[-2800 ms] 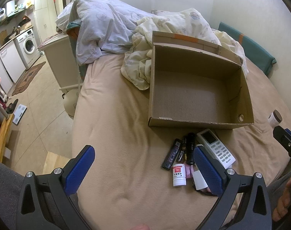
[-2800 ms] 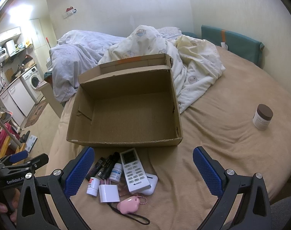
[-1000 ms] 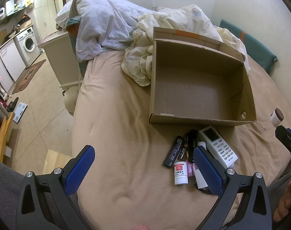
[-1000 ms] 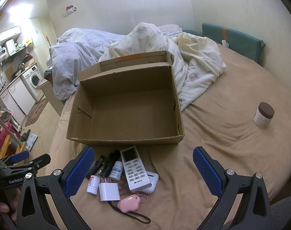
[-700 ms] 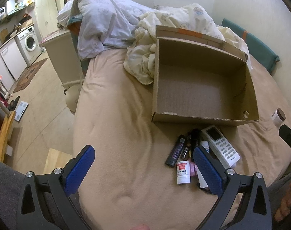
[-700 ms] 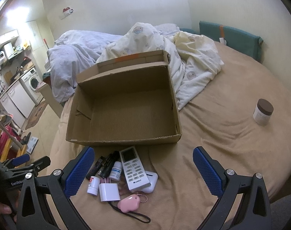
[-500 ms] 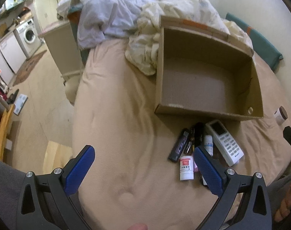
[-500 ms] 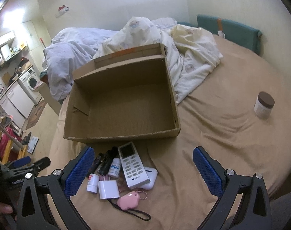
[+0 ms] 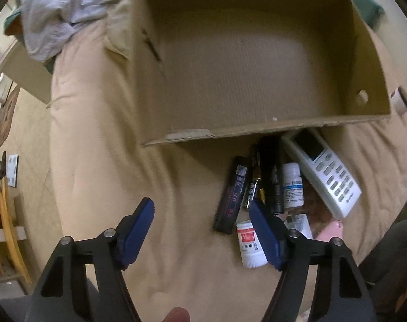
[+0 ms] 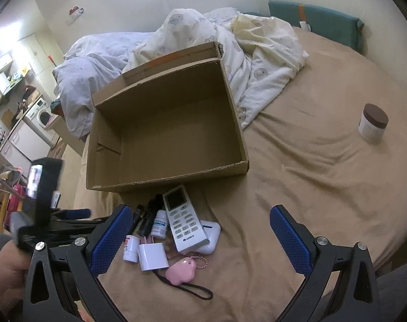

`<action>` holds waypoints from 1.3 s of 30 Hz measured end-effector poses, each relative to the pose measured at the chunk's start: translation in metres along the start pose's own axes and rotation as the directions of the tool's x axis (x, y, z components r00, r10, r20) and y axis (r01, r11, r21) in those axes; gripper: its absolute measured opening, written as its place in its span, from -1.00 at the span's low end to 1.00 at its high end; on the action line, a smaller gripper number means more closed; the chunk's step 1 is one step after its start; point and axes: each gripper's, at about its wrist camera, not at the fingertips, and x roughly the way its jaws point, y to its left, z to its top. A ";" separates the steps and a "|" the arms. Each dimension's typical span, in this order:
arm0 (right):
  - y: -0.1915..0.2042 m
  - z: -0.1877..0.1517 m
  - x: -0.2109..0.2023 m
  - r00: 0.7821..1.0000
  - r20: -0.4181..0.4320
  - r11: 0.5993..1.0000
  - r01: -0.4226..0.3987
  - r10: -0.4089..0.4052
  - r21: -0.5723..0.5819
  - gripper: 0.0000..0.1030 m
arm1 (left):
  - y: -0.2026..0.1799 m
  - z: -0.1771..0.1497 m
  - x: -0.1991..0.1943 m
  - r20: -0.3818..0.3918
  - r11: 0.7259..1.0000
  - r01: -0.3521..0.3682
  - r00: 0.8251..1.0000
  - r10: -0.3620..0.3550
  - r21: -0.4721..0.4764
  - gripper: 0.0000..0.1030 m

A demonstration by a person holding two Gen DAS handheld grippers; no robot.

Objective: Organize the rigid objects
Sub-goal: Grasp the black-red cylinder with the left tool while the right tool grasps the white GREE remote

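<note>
Your bed [image 10: 324,174], spread with a tan sheet, carried an open cardboard box [image 10: 166,131], its long axis running away from you toward the rumpled duvets [image 10: 251,61]. Just before the box's near wall lay the clutter. The white remote control [image 10: 183,218] lay flat, its long axis pointing at the box, screen end nearest the wall. Left of it, the dark flat stick [image 9: 231,196] and the black tubes [image 9: 273,177] lay roughly parallel, also pointing boxward. A white charger plug [image 10: 152,256], a pink charm [image 10: 180,269] on a black cord, a blue-labelled bottle [image 9: 292,186] and a red-labelled bottle [image 9: 250,244] lay nearest you. A brown-lidded jar [image 10: 372,123] stood upright, well apart to the right. Your left tongs [image 9: 202,228] pointed steeply down over bare sheet just left of the clutter, jaws closing on nothing. Your right tongs [image 10: 200,236] hung wide and empty above the pile.
</note>
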 end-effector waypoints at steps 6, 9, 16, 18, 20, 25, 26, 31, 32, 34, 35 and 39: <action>-0.001 0.000 0.006 1.000 -0.026 1.000 -0.014 0.014 0.018 1.00 | -0.008 -0.004 0.021 -0.053 0.999 0.015 0.999 -0.013 0.031 0.08; 0.002 0.000 0.010 0.999 -0.044 1.000 -0.022 0.023 0.011 1.00 | -0.007 -0.006 0.031 -0.080 1.000 0.012 0.997 -0.009 0.027 -0.07; 0.006 0.000 0.014 0.997 -0.065 0.999 -0.033 0.033 -0.001 1.00 | -0.016 0.001 0.046 -0.105 0.997 0.061 0.993 -0.056 0.046 -0.28; 0.005 -0.001 0.015 0.997 -0.069 1.000 -0.030 0.030 -0.003 1.00 | -0.021 0.002 0.050 -0.102 0.997 0.049 0.994 -0.043 0.061 -0.58; 0.005 -0.001 0.016 0.997 -0.072 1.000 -0.023 0.023 -0.003 1.00 | -0.024 0.003 0.049 -0.090 0.997 0.034 0.996 -0.028 0.067 -0.67; -0.005 0.000 0.019 0.996 -0.090 1.000 -0.016 0.018 0.023 1.00 | -0.012 -0.007 0.037 -0.063 1.000 0.016 0.998 -0.016 0.013 -0.70; -0.006 0.000 0.021 0.995 -0.100 1.000 -0.017 0.019 0.025 1.00 | -0.009 -0.009 0.032 -0.053 1.000 0.016 0.998 -0.016 0.003 -0.70; 0.002 0.009 0.046 0.974 -0.219 0.997 -0.069 0.058 -0.045 0.97 | -0.003 -0.023 -0.001 -0.013 0.998 0.056 0.998 -0.057 -0.041 -0.70; 0.006 0.012 0.054 0.965 -0.252 0.994 -0.096 0.078 -0.057 0.82 | -0.002 -0.025 -0.007 -0.004 0.997 0.060 0.998 -0.060 -0.045 -0.70; 0.016 0.016 0.073 0.942 -0.321 0.988 -0.132 0.099 -0.084 0.67 | 0.003 -0.032 -0.018 0.009 0.996 0.067 0.998 -0.067 -0.061 -0.70; 0.023 0.018 0.084 0.927 -0.359 0.983 -0.152 0.106 -0.101 0.66 | 0.006 -0.035 -0.022 0.014 0.996 0.065 0.998 -0.064 -0.063 -0.70; 0.048 0.017 0.120 0.900 -0.434 0.960 -0.156 0.042 -0.230 0.63 | 0.020 -0.036 -0.038 0.036 0.996 0.053 0.998 -0.051 -0.069 -0.70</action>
